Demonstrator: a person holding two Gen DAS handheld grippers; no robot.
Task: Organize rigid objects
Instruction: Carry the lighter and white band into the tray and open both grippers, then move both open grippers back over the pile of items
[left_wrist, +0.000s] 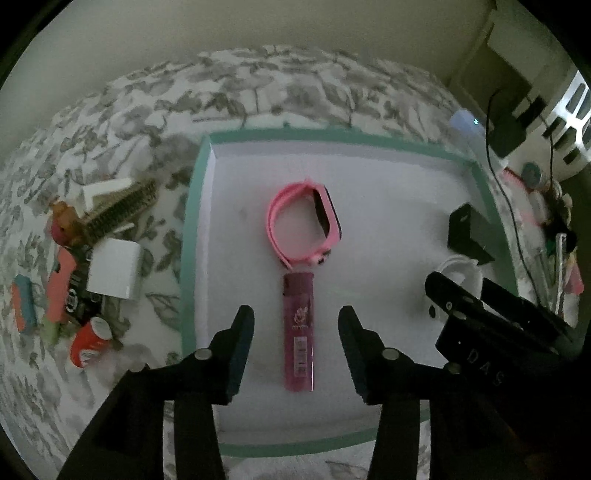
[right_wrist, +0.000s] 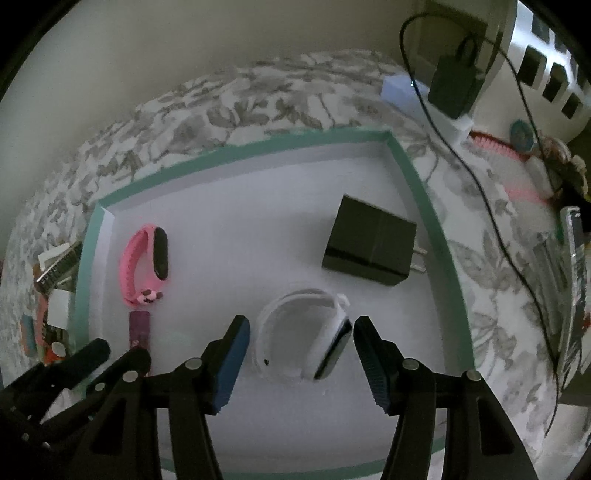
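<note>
Left tool (left_wrist: 296, 325) jaws apart, right tool (right_wrist: 301, 332) jaws apart

Left gripper (left_wrist: 296, 345): matte black printed arms, two wedge-shaped fingers, a round silver pin on each finger link. Right gripper (right_wrist: 301, 356): same black build, silver pins, dark-blue ribbed pads (right_wrist: 231, 363) on the inner faces (texture clearest on the right one). Pale raised letters "DAS" on its housing in the left wrist view.
</note>
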